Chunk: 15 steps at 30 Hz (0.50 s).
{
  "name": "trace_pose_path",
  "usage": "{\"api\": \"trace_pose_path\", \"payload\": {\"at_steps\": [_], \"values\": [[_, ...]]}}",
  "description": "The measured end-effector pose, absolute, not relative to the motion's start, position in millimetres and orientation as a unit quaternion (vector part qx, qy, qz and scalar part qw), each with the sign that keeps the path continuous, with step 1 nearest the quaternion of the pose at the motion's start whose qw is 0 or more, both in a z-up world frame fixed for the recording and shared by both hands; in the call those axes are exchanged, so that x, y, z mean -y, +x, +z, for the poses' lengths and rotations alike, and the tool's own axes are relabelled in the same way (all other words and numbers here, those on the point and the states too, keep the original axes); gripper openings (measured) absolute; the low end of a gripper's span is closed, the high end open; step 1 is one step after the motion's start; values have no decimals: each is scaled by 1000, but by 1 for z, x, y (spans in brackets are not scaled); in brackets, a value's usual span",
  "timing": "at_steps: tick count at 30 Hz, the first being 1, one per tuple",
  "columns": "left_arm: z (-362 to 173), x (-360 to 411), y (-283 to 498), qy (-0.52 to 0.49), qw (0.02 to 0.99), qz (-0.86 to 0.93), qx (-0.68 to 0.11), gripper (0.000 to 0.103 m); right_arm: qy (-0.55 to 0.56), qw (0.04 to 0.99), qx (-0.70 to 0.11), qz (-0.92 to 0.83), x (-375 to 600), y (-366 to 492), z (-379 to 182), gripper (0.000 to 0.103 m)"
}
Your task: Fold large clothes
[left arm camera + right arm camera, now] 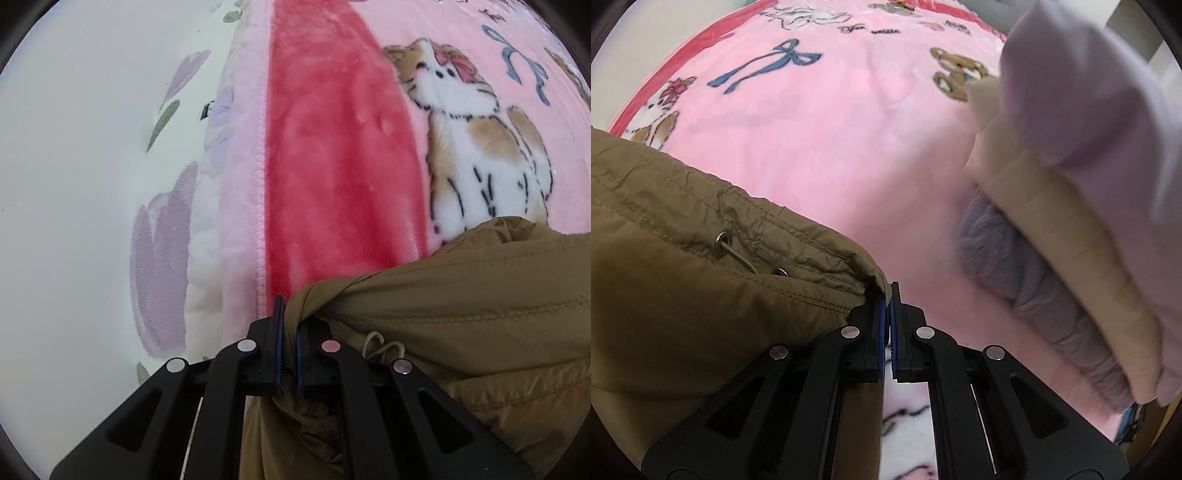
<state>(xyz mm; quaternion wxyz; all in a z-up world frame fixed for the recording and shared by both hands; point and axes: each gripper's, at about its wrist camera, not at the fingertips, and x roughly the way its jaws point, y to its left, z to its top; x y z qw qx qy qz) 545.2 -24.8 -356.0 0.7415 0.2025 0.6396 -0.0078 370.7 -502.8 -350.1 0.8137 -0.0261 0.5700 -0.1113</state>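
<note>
Both grippers' fingers (pixel 282 325) (pixel 882 314) pinch the tan jacket (pixel 461 314).

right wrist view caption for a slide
Right gripper pinches the khaki jacket's hem over a pink fleece blanket.

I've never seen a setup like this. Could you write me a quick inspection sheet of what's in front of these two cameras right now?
Surface: pink plush blanket printed with cats, bears and bows, red border band; white floral sheet beside it.
Job's things: olive-brown padded jacket with drawstring eyelets, held at two points of its edge.
Clutter: stack of folded clothes, lilac, cream and grey-purple, to the right on the blanket.
Grippers: left tool shut on the jacket; right tool shut on the jacket's corner.
Cables: nothing seen.
Surroundings: mostly out of view.
</note>
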Motion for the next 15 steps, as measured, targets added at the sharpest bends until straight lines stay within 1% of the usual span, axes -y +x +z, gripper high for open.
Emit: {"api": "trace_pose_path", "payload": {"at_steps": [5, 6, 7, 10, 11, 12, 13, 14, 15], "values": [[-360, 26, 542, 202, 748, -11, -632, 5, -33, 802, -586, -112, 498, 367, -358, 3], [-359, 27, 540, 205, 751, -14, -628, 6, -38, 799, -589, -112, 497, 368, -357, 6], [-357, 27, 538, 209, 754, -17, -623, 6, -48, 799, -588, -116, 496, 367, -353, 6], [-342, 26, 529, 223, 762, -28, -607, 11, -55, 803, -584, -105, 494, 363, -337, 8], [-334, 23, 526, 230, 766, -31, -600, 20, -50, 806, -582, -96, 494, 360, -328, 14], [-327, 22, 524, 237, 769, -30, -593, 36, -49, 810, -577, -95, 495, 356, -319, 25], [-319, 18, 523, 248, 773, -27, -583, 46, -48, 815, -569, -95, 495, 350, -308, 32], [-310, 13, 522, 258, 779, -23, -572, 66, -47, 820, -562, -95, 496, 346, -299, 45], [-299, 6, 522, 263, 786, -23, -559, 77, -47, 829, -550, -91, 497, 338, -286, 54]]}}
